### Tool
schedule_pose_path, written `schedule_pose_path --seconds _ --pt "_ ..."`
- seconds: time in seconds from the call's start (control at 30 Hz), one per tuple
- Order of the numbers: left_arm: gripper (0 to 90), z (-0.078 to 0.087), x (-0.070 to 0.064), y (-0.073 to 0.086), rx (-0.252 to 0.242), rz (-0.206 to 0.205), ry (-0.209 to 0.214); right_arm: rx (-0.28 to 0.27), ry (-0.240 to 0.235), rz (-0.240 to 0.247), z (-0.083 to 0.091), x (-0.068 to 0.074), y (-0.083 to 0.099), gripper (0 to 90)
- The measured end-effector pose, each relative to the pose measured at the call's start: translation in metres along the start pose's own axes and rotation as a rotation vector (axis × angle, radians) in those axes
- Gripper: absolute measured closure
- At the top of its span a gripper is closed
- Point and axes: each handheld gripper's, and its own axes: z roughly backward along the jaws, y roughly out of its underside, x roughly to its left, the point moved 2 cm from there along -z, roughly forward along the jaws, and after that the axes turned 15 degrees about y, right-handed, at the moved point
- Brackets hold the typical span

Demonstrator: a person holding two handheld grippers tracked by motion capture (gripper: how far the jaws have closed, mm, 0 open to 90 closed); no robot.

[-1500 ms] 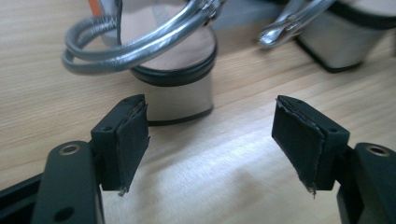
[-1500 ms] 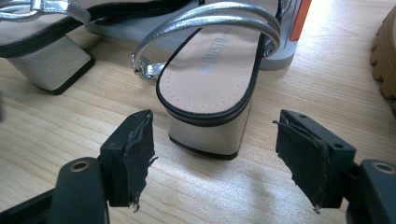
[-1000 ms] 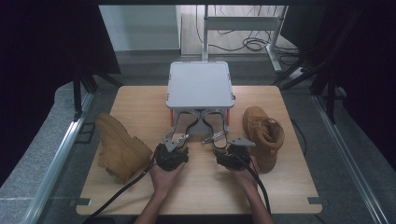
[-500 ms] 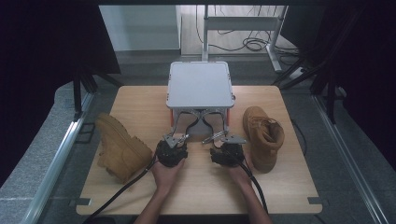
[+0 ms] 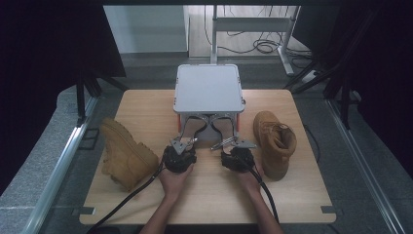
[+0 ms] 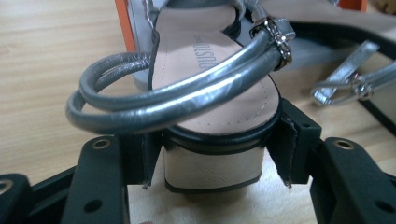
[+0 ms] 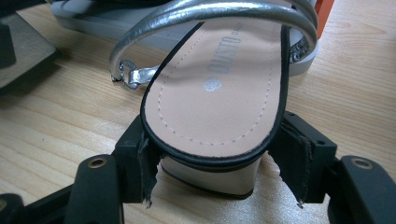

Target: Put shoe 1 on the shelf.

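Left gripper view, silver-strapped sandal [image 6: 210, 93], block heel, beige insole

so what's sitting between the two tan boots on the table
In the high view, between the left boot and right boot: two silver sandals, both grippers.

In the high view, the toe ends of both sandals [image 5: 195, 127] lie hidden under the grey box lid [image 5: 209, 88] at 12 o'clock. In the left tool view, the insole lettering [image 6: 208, 52] is partly covered by the straps. In the right tool view, the toe end of the right sandal [image 7: 224, 88] is cut off at the top edge.
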Motion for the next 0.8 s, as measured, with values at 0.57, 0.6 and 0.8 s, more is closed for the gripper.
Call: schedule_pose_path --seconds 0.57,0.6,0.8 --pt "41.6 -0.016 -0.005 -0.013 -0.075 -0.007 -0.083 0.006 0.001 -0.007 0.000 0.000 0.000 37.1" --pt "41.6 -0.017 -0.005 -0.014 -0.082 -0.001 -0.086 0.006 0.001 -0.007 0.000 0.000 0.000 37.1" --pt "41.6 -0.027 -0.004 -0.019 -0.076 0.003 -0.112 0.007 0.001 -0.007 0.000 0.000 0.000 37.1"
